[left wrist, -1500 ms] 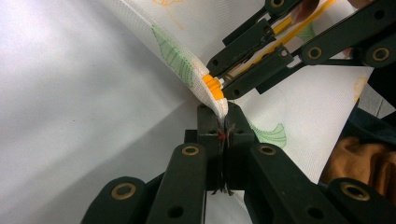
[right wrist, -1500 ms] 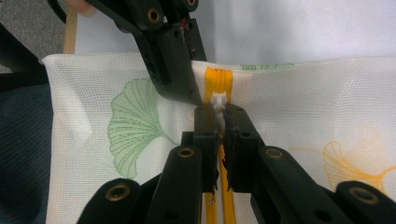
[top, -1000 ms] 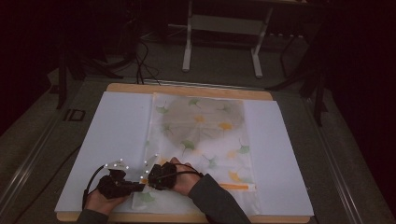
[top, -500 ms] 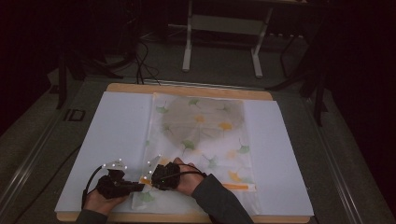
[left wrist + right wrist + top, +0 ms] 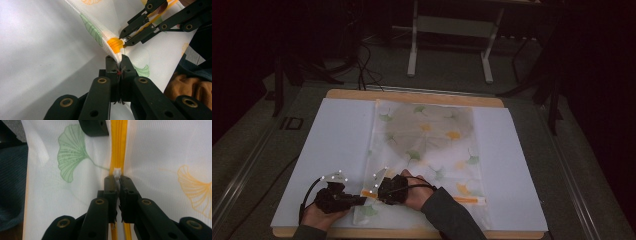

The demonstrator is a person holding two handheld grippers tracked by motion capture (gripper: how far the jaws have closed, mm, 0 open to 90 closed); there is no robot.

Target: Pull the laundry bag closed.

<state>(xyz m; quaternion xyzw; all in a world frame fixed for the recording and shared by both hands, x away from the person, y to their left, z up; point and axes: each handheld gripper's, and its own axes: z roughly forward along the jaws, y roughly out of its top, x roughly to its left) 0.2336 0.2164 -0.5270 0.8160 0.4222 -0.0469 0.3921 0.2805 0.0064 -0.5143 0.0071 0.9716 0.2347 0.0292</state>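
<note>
At the bag's near-left corner nothing had shifted since a second earlier — my left gripper clamped the mesh bag, right gripper pinched the zipper pull — zip not yet run.

A dim lab or studio: a white-covered worktable amid floor cables and metal stand legs

"ID" mark on the grey floor, left of the table
</note>
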